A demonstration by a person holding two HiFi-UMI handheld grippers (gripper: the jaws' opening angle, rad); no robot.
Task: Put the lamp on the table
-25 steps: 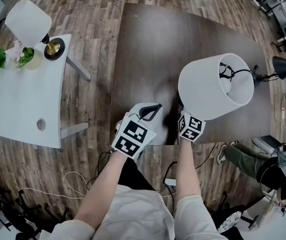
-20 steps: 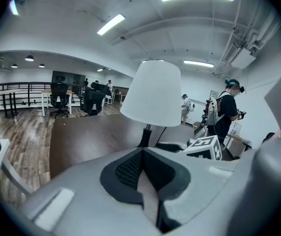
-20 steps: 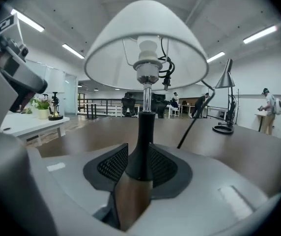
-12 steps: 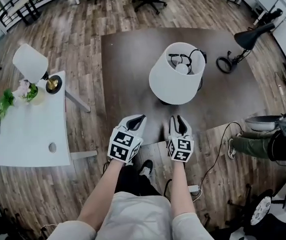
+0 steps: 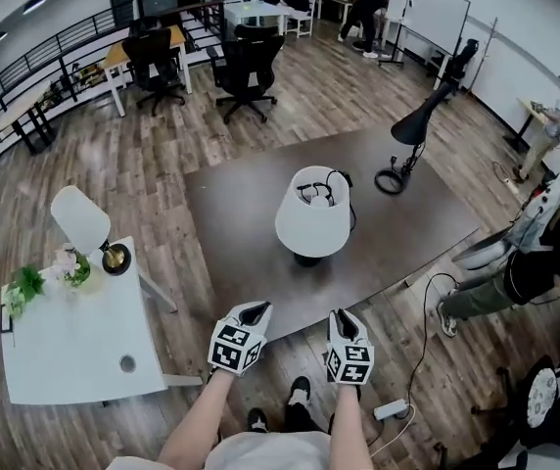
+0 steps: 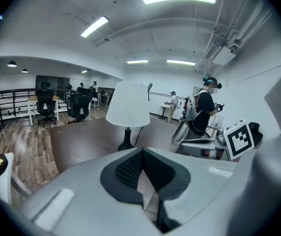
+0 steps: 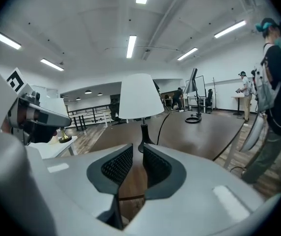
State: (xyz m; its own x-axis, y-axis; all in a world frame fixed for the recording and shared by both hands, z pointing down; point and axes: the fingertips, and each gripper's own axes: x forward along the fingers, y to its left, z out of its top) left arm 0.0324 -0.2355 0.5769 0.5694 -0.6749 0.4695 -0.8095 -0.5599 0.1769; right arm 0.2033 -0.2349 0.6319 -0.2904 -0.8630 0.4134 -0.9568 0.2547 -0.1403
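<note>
The lamp (image 5: 312,225) stands upright, long axis vertical, on the dark surface (image 5: 241,262), straight ahead of both grippers and well apart from them, slightly nearer the right gripper (image 5: 345,314). Its jaws have just been closing and stand narrowly apart on nothing; the left gripper's (image 5: 253,307) jaws meet at the tips, empty. A small pot (image 5: 72,270) on the white surface (image 5: 74,351) holds flowers.

The lamp (image 5: 312,225) stands on the table (image 5: 231,218), with 1 desk lamp (image 5: 412,135) behind-right, probably on it too.
</note>
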